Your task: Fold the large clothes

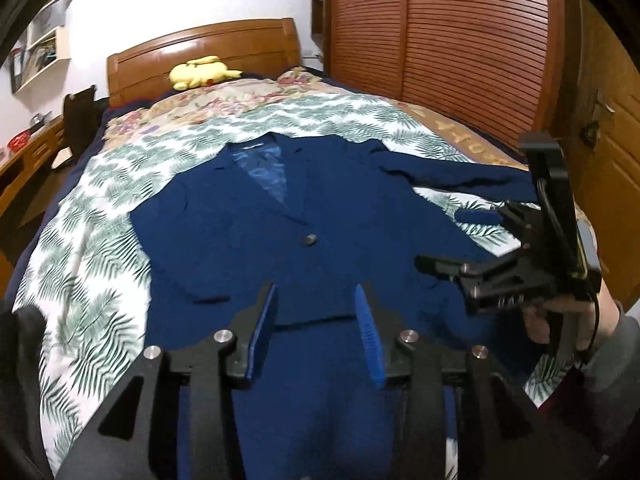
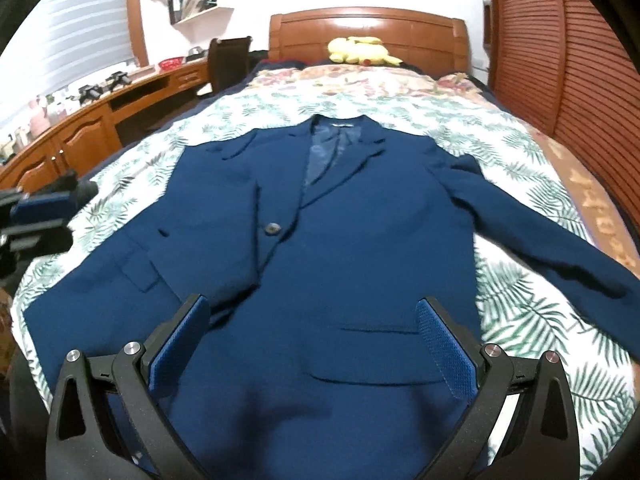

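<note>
Left wrist view: looked down over a navy blazer [image 1: 320, 216] laid front-up on a leaf-print bedspread [image 1: 96, 248], collar toward the wooden headboard [image 1: 208, 50], hem nearest the camera. Left gripper [image 1: 318, 310] hovered above the hem with its blue-padded fingers [image 1: 366, 320] part-way apart, nothing pinched between them; only blazer cloth showed through the gap. One sleeve stretched out to the right across the bedspread. One dark button [image 1: 310, 239] sat at mid-front. Right gripper [image 1: 452, 242] came in from the right edge, above the blazer's right side, held by a hand [image 1: 560, 316] in a grey sleeve; fingers apart there, nothing between them. Yellow plush toy [image 1: 202, 72] lay by the headboard. Slatted wooden wardrobe doors [image 1: 440, 40] stood on the right.

Right wrist view: same blazer [image 2: 340, 220] filled the middle, lapels open on the blue lining, pocket flap [image 2: 378, 360] just ahead of the camera. Right gripper [image 2: 312, 340] hung over the lower front with fingers [image 2: 446, 356] spread wide, gripping nothing; touching the cloth or not, could not tell. Left gripper [image 2: 40, 216] showed blurred at the left edge, over the bedspread [image 2: 540, 320] beside the blazer; finger state unreadable from here. Wooden desk [image 2: 100, 120] ran along the left wall.
</note>
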### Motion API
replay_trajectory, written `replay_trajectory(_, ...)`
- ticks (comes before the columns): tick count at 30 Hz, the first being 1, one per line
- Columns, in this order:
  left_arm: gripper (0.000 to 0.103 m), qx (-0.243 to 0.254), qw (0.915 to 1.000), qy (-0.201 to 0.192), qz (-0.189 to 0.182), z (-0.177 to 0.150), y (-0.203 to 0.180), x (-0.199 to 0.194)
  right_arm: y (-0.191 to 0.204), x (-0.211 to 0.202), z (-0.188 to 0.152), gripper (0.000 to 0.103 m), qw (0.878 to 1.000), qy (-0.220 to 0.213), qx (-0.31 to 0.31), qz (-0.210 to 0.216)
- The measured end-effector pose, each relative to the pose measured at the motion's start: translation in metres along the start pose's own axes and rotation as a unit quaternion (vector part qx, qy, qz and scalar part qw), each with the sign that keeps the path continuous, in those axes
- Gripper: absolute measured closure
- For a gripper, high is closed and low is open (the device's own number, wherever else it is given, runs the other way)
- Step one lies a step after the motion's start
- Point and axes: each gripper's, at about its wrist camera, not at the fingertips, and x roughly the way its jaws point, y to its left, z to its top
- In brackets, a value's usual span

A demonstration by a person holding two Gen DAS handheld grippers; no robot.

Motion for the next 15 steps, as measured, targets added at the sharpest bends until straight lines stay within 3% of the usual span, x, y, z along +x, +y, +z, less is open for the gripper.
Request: replay_trajectory(15,0.064,-0.059,0.9973,-0.002,0.042,-0.062,0.063,-0.029,0.076,0.047,0.014,0.004,0.996,0.019,-0.056,0.062)
